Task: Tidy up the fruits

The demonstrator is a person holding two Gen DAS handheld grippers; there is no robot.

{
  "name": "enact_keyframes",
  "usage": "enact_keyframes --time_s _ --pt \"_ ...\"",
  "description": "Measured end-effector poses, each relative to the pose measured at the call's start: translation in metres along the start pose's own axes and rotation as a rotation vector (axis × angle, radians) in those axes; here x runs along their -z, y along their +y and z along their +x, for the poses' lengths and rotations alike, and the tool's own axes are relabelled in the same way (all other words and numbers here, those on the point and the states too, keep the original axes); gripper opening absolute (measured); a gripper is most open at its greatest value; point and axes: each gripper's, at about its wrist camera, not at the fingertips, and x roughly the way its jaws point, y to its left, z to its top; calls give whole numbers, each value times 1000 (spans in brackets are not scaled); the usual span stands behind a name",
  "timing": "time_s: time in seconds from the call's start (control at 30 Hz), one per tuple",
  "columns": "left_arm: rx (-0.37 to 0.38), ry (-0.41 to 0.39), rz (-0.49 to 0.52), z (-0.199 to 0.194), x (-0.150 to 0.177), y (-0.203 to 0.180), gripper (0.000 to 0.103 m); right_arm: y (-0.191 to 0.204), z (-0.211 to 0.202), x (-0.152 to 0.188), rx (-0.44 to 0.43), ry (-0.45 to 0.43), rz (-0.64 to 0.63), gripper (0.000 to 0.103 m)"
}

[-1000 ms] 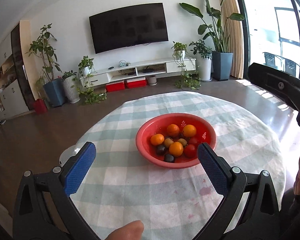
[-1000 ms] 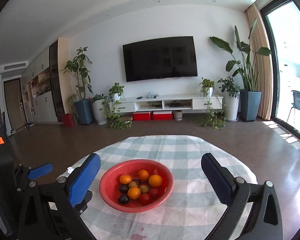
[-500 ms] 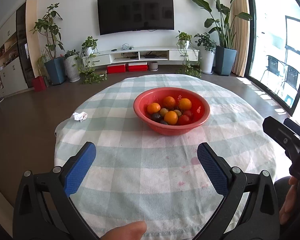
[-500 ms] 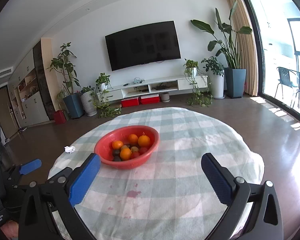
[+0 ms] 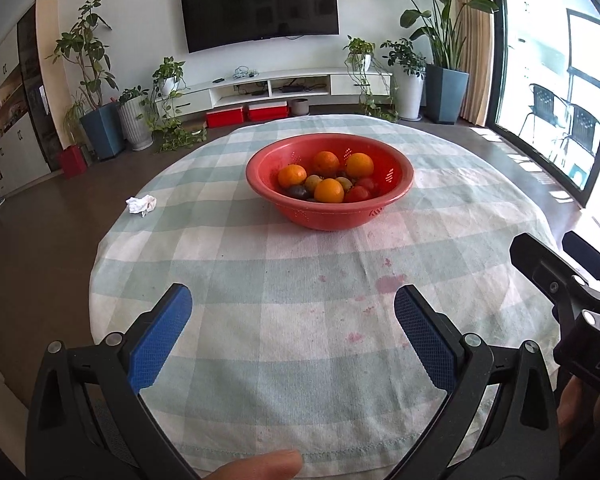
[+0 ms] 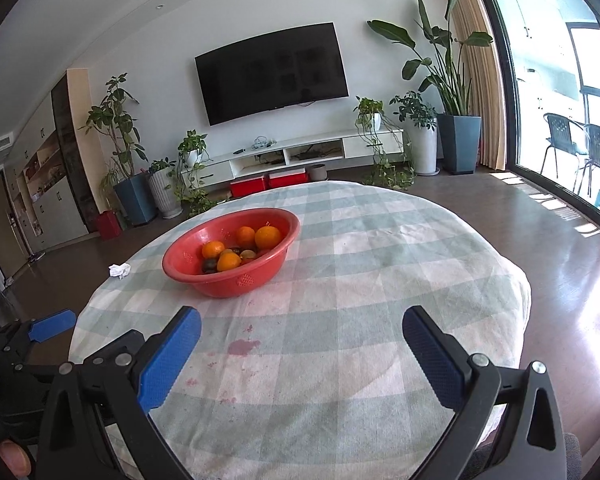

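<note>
A red perforated bowl (image 5: 396, 192) stands on the round checked tablecloth (image 5: 284, 344), a little beyond the middle. It holds several oranges (image 5: 329, 191), red fruits (image 5: 358, 194), dark plums (image 5: 297, 191) and small yellow-green fruits. The bowl also shows in the right wrist view (image 6: 236, 280), to the left. My left gripper (image 5: 293, 308) is open and empty, low over the near part of the table, well short of the bowl. My right gripper (image 6: 301, 330) is open and empty, to the right of the left one, also short of the bowl.
A crumpled white tissue (image 5: 141, 204) lies on the cloth left of the bowl. Pink stains (image 5: 390, 282) mark the cloth near me. Beyond the table are a TV (image 5: 260, 4), a low white cabinet (image 5: 284, 86) and potted plants (image 5: 446, 52). A glass door (image 6: 580, 120) is at the right.
Both grippers have pulled back toward the near edge of the table and away from the bowl. Both stay open and empty. The bowl and fruit have not moved.
</note>
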Motion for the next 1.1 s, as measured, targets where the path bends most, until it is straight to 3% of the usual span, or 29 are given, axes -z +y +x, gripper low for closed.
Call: enact_keyframes --time_s 1.1 --pt "3 6 -20 5 3 5 103 -4 6 7 18 27 1 103"
